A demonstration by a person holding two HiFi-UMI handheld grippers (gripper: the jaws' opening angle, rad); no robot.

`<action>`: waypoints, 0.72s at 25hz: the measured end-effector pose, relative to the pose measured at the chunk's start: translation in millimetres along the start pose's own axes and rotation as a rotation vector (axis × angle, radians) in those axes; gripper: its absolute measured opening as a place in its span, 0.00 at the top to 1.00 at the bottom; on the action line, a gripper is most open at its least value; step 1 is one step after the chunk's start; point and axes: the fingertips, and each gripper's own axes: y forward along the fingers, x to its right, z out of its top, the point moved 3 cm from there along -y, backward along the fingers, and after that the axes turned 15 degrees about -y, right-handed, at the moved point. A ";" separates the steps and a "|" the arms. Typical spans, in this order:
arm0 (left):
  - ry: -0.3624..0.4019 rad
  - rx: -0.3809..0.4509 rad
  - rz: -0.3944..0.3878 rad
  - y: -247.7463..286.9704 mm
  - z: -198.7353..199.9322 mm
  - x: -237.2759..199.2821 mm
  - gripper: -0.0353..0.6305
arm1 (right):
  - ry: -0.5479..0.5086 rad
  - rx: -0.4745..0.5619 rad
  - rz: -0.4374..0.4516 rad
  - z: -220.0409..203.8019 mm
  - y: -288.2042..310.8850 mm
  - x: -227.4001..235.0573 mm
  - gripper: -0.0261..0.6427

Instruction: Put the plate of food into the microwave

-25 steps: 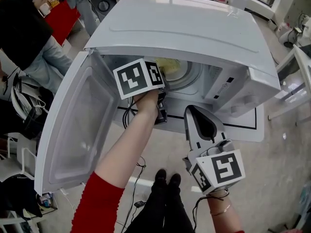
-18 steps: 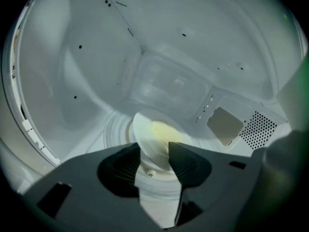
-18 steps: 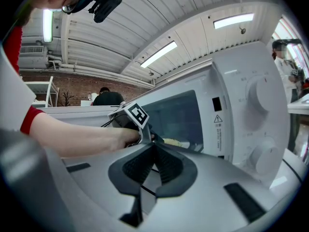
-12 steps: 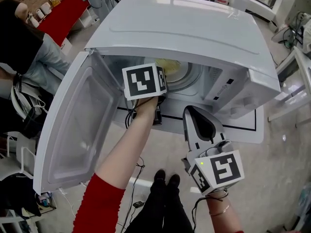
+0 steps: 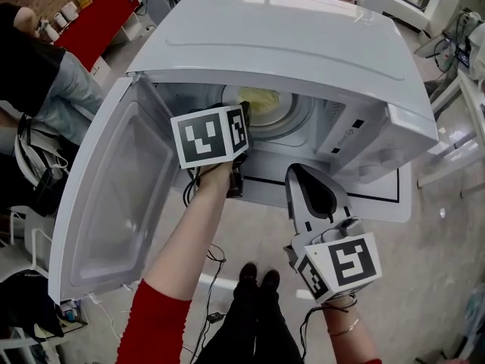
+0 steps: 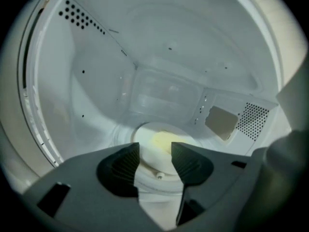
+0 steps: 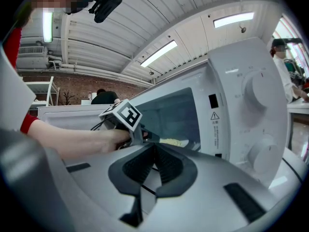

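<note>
A white microwave stands with its door swung wide to the left. Inside, a plate of yellow food rests on the turntable. My left gripper reaches into the cavity mouth. In the left gripper view its jaws stand open and have just been opening; nothing is between them, and the plate lies just beyond the tips. My right gripper hovers shut and holding nothing in front of the microwave, below its control panel. The right gripper view shows its shut jaws and the left gripper at the cavity.
A person in a dark top and jeans sits at the upper left beside a red surface. Cables trail on the floor near my black shoes. Control knobs sit on the microwave's right front.
The left gripper's marker cube has shifted left, back a little from the cavity, and rolled. The plate stays on the turntable. The right gripper has not moved.
</note>
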 end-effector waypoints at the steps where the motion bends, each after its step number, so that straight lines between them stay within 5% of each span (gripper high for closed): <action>1: -0.004 0.015 -0.032 -5.9 2.0 2.0 0.63 | -0.001 -0.002 0.001 -0.8 -0.3 0.2 0.94; 8: -0.047 0.122 -0.291 -52.7 0.7 21.9 0.93 | -0.010 0.003 0.009 4.3 -4.0 0.6 0.94; 14: -0.201 0.156 -0.571 -90.9 -19.5 33.4 0.93 | 0.030 0.004 0.009 8.4 -14.3 2.2 0.94; 18: -0.232 0.105 -0.658 -112.5 -41.0 48.4 0.93 | 0.046 0.002 0.016 13.3 -29.5 3.5 0.94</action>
